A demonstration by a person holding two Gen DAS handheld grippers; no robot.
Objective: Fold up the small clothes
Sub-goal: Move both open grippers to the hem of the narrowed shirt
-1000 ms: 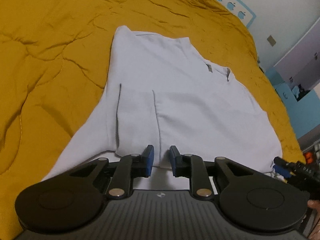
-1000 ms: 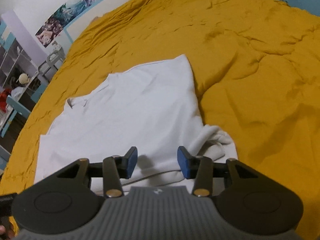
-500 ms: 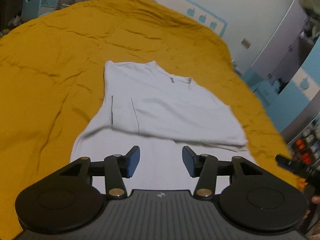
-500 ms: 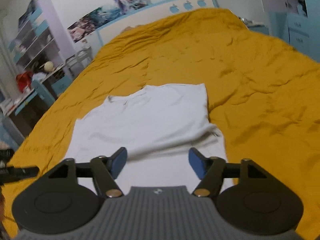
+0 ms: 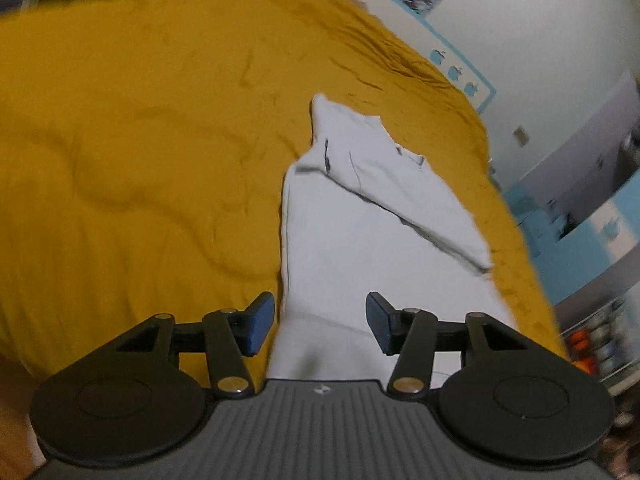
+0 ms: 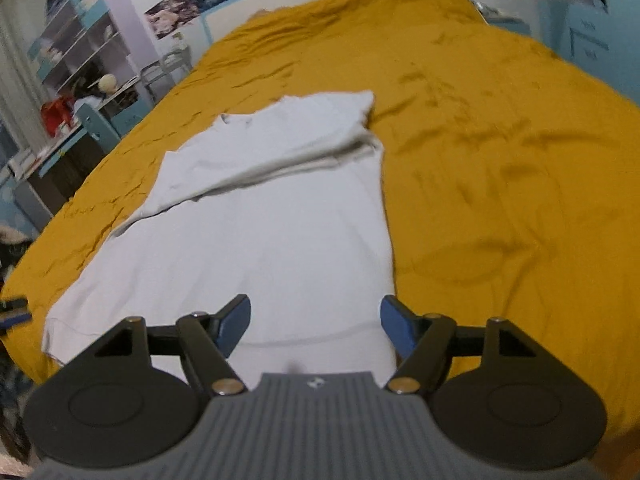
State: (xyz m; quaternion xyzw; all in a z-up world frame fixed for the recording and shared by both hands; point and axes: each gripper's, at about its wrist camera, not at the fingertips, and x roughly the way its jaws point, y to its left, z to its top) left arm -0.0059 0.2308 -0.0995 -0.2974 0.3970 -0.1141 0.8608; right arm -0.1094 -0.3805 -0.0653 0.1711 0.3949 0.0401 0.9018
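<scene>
A white shirt [image 5: 352,248] lies flat on the mustard-yellow bedspread [image 5: 140,160], its sleeves folded in across the chest and the collar at the far end. My left gripper [image 5: 320,322] hovers open over the near left hem corner, nothing between its blue pads. In the right wrist view the same shirt [image 6: 272,232] stretches away from me, and my right gripper [image 6: 316,322] stands open above the near right part of the hem, holding nothing. The other gripper's tip [image 6: 14,310] shows at that view's left edge.
The bedspread [image 6: 500,160] reaches well beyond the shirt on both sides. Shelves and a desk [image 6: 72,96] stand past the bed's left side, blue drawers [image 6: 588,40] at the far right. A white wall with posters [image 5: 532,20] rises behind the bed.
Both grippers let go of the folded sleeves, opened wide and drew back toward the shirt's hem, rising a little. The sleeves now lie folded across the chest.
</scene>
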